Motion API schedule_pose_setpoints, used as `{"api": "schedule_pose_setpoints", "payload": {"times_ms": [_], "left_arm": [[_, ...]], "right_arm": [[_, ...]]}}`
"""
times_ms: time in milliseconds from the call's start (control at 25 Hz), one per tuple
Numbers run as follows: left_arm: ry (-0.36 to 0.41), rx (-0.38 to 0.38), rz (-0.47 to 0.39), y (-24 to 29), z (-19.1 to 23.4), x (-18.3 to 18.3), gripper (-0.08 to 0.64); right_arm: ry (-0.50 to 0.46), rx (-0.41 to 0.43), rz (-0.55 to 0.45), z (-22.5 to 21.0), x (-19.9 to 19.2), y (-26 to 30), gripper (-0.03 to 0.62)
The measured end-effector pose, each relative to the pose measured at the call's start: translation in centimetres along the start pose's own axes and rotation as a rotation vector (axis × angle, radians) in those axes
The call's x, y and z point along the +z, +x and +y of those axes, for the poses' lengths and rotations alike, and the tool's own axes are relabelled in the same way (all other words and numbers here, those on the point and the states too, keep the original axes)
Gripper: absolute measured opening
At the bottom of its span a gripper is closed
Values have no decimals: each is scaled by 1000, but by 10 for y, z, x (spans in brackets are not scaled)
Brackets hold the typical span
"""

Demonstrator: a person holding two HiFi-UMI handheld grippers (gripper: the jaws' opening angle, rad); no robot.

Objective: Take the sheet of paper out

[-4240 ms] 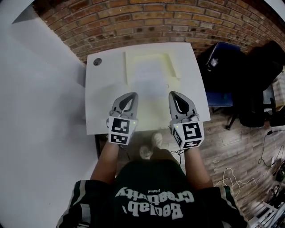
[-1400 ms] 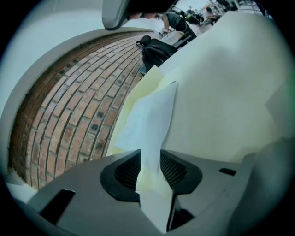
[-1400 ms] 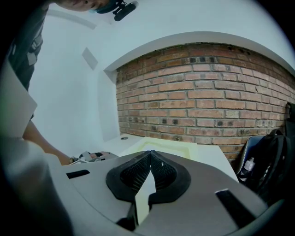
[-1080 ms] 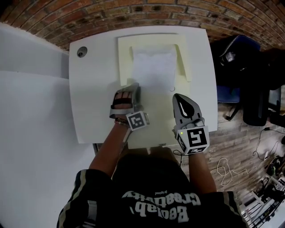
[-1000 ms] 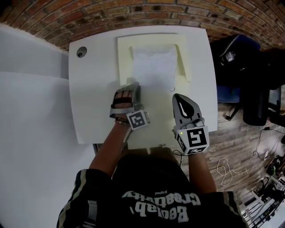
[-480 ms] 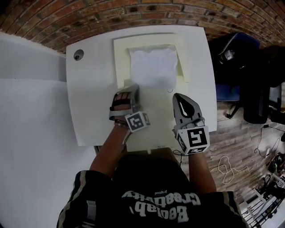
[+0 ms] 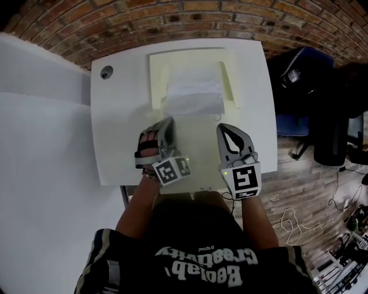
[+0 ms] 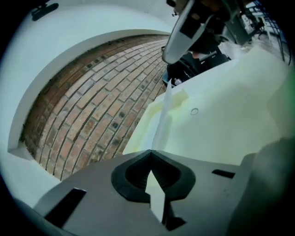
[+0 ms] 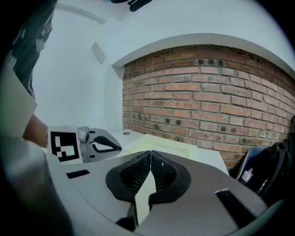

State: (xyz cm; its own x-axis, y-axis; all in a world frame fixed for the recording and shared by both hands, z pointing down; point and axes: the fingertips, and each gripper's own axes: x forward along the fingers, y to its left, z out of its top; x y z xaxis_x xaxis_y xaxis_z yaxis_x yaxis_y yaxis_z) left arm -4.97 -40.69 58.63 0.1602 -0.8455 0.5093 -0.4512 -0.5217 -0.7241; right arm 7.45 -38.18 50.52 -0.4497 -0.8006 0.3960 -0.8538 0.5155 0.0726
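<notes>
White table (image 7: 115, 132) fills the centre of the head view; brick wall (image 7: 190, 14) along its 12 o'clock edge; pale-yellow folder (image 7: 156, 80) lies open at 12 o'clock on the table; sheet of paper (image 7: 192, 92) rests on the folder, its near edge lifted clear of it; left gripper (image 7: 170, 120) at 7 o'clock of the sheet, jaws fully closed on the sheet's near-left corner, the sheet running edge-on away from the pads in the left gripper view; right gripper (image 7: 225, 128) at 5 o'clock of the sheet, apart from it, jaws fully closed with nothing between them; round cable hole (image 7: 106, 72) at the table's 10 o'clock corner.
</notes>
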Motion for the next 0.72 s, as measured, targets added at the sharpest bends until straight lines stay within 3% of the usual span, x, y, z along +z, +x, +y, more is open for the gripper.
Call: {"api": "schedule_pose_setpoints", "payload": {"times_ms": [160,320,480,720], "left_arm": [[2,-12,0,-17,-4,7,0],[-17,-40,5,-30,-7,13,0],[-30,-47,-12,-38,-2,23,0],[-25,-48,-42,-44,2,38,0]], "right_arm": [[-131,50,40,19,-7,4,-3],[-255,121,95,39,-21,10,69],[-317,183,128,55,-29,18,94],[-364,176,170,52,-38,30,77]]}}
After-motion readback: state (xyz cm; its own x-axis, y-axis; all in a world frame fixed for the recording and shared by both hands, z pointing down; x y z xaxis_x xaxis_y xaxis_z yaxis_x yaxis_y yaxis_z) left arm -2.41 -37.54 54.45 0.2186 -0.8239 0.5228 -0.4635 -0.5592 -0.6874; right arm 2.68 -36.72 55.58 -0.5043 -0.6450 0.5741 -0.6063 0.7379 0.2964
